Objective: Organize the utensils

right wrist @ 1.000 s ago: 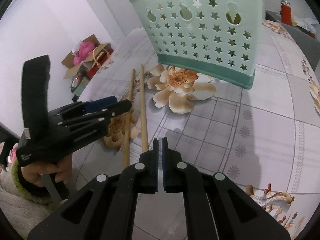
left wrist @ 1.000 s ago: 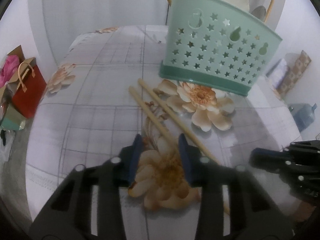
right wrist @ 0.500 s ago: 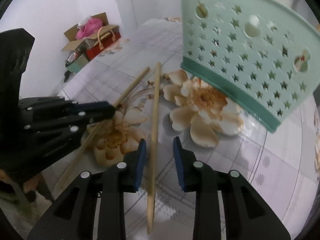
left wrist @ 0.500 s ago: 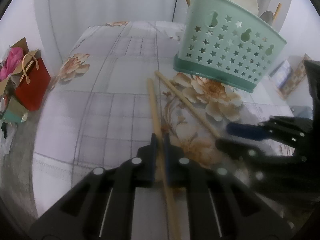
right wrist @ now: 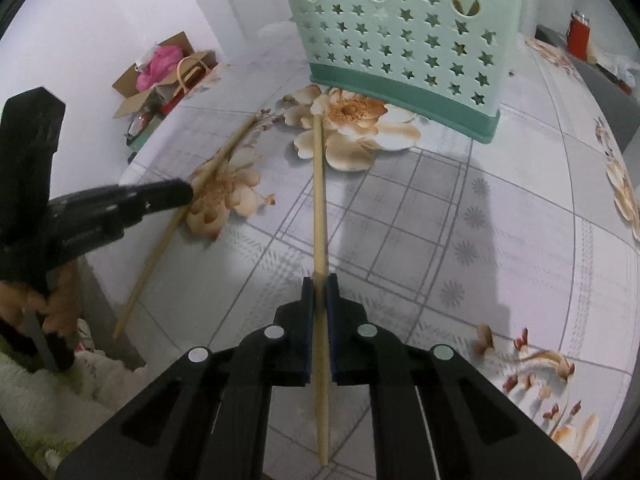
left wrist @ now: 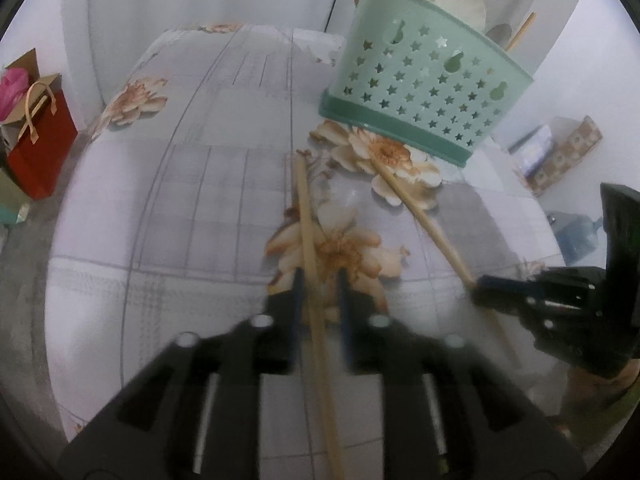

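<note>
Right jaws clamp chopstick (right wrist: 319,200); left jaws straddle other chopstick (left wrist: 309,236).

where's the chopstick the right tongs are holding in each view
Left wrist view: the right-hand chopstick runs diagonally at center right, its near end in the right tongs.
Right wrist view: the same chopstick runs straight up the center, clamped between the right tongs.
Shared landmark: the green star-holed basket at the top of both.
</note>
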The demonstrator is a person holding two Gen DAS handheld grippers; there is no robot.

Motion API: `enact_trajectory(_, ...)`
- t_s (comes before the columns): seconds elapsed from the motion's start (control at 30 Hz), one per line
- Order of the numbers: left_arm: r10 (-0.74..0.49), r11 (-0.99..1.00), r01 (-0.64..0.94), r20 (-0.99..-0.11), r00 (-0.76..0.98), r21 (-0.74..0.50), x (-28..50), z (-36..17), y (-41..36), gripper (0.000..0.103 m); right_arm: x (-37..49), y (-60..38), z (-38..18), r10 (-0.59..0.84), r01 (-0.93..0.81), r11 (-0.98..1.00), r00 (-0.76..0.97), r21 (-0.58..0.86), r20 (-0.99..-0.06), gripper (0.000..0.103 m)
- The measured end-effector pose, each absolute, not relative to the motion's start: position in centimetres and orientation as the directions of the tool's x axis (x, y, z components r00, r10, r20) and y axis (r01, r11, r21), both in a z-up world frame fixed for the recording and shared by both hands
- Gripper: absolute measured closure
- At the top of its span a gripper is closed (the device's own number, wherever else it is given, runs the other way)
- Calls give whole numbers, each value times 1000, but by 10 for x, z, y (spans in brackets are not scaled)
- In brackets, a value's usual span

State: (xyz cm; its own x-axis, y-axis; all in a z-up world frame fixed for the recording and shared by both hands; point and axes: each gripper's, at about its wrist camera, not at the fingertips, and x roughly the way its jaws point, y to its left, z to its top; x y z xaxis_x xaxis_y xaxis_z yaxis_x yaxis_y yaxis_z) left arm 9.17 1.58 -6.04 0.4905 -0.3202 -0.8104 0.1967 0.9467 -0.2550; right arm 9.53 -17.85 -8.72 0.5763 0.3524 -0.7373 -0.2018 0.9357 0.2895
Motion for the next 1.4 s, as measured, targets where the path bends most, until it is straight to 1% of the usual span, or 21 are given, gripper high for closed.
enact_trajectory(0.03,-321,946,200,-810,491,-253,97,-60,14,78,96,-179,-87,355,-203,935,579,291,-734,90)
enact_trajectory(0.1,-320,946,211,-811,490,-246,105,-60,10,77,100,-181,-85,345,-189,938,590,291,-729,79)
enact_trajectory(0.23,-280,957,211,-832,478,-201,126,-62,6,77,116,-173,-77,348,-193,936,621,293,-702,78)
enact_trajectory(0.3,-256,963,203,-843,474,-179,137,-64,4,78,127,-165,-75,330,-200,943,630,264,-703,78)
enact_trajectory(0.33,-244,965,207,-843,480,-161,141,-64,4,82,133,-160,-74,323,-209,946,635,246,-702,78)
enact_trajectory(0.37,-228,967,211,-844,486,-140,144,-65,2,88,137,-156,-74,319,-216,948,636,235,-703,78)
enact_trajectory(0.4,-216,969,217,-845,489,-122,148,-65,1,90,142,-153,-74,315,-219,949,633,226,-707,78)
enact_trajectory(0.47,-211,969,220,-844,493,-114,155,-65,1,96,149,-147,-75,305,-227,952,640,205,-706,78)
enact_trajectory(0.5,-203,970,219,-843,498,-104,158,-66,1,97,152,-144,-74,298,-230,954,645,192,-704,79)
enact_trajectory(0.53,-204,970,218,-842,499,-106,160,-66,2,97,154,-143,-73,292,-231,955,648,184,-703,88)
enact_trajectory(0.57,-207,970,215,-841,499,-112,162,-65,3,98,156,-142,-73,287,-231,957,650,178,-703,93)
enact_trajectory(0.6,-211,970,213,-841,499,-117,163,-65,3,98,158,-141,-73,291,-233,956,650,180,-702,96)
enact_trajectory(0.73,-249,965,206,-815,522,-163,162,-57,7,99,155,-146,-70,317,-229,948,664,220,-677,96)
enact_trajectory(0.8,-274,960,207,-783,559,-188,159,-40,16,99,147,-153,-63,325,-222,946,684,238,-653,96)
enact_trajectory(0.9,-322,947,225,-694,644,-230,151,-2,22,99,131,-169,-47,342,-205,936,727,287,-595,96)
enact_trajectory(1.0,-370,928,272,-559,742,-253,140,47,30,99,114,-187,-32,343,-187,928,771,324,-537,96)
enact_trajectory(1.17,-407,908,315,-406,818,-276,140,106,34,100,94,-206,-16,335,-165,917,813,363,-476,96)
enact_trajectory(1.23,-424,897,338,-333,843,-285,148,133,33,100,91,-210,-12,330,-160,916,823,368,-463,96)
enact_trajectory(1.4,-439,881,376,-195,877,-289,159,179,25,100,87,-212,-6,318,-156,918,839,365,-442,96)
